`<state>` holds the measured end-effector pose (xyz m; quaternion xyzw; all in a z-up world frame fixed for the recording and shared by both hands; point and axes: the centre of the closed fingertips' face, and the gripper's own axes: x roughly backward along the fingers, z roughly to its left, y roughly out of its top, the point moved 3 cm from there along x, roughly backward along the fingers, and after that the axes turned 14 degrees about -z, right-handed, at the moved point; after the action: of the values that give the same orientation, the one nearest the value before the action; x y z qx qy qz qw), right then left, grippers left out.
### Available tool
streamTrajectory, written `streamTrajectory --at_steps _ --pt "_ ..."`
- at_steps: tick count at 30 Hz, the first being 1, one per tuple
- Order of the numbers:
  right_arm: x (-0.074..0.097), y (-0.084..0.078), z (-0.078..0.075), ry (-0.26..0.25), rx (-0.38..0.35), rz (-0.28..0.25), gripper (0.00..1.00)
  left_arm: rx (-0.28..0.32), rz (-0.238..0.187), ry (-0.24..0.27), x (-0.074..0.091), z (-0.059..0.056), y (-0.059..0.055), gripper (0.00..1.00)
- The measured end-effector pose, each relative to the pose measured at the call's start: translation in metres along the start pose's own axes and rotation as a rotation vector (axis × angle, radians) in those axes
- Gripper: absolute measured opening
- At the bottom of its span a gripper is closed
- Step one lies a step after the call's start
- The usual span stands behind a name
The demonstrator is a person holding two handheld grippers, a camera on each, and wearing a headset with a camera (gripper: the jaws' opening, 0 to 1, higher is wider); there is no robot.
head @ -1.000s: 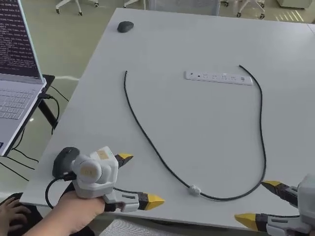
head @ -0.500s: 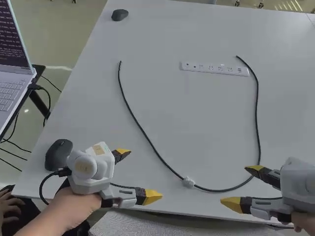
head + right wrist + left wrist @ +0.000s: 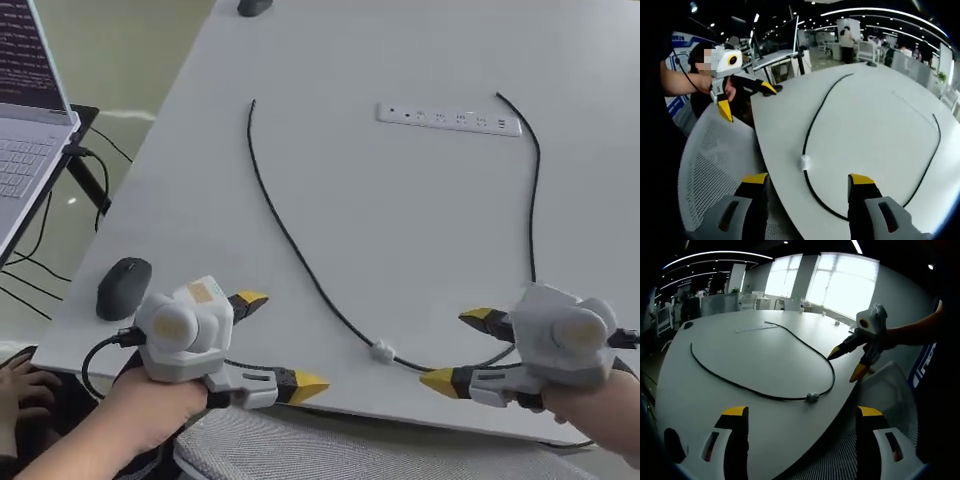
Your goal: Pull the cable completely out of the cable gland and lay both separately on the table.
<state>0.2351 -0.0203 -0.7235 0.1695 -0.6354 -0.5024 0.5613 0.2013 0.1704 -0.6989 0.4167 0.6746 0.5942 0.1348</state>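
Closing in from the right, the right gripper (image 3: 457, 349) now flanks the cable gland (image 3: 381, 351), seemingly still threaded on the cable (image 3: 290, 240) near the counter's (image 3: 420, 210) front edge, opposite the left gripper (image 3: 281, 340); both jaws gape empty, so no pulling has begun.

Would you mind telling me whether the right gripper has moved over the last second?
Yes. In the head view the right gripper has moved leftward and now sits closer to the cable gland, with its jaws open.
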Motion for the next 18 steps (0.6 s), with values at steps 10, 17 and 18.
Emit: streamTrajectory --at_steps 10,17,18 --pt "-0.024 -0.008 0.0 0.038 0.045 0.095 0.57 -0.024 0.028 -0.009 -0.001 -0.001 -0.006 0.89" --pt "-0.042 -0.013 0.0 0.049 0.033 0.135 0.51 -0.022 0.038 -0.019 -0.001 -0.003 -0.009 0.88" --pt "-0.043 -0.014 0.001 0.056 0.032 0.14 0.5 -0.021 0.038 -0.02 0.0 -0.004 -0.009 0.88"
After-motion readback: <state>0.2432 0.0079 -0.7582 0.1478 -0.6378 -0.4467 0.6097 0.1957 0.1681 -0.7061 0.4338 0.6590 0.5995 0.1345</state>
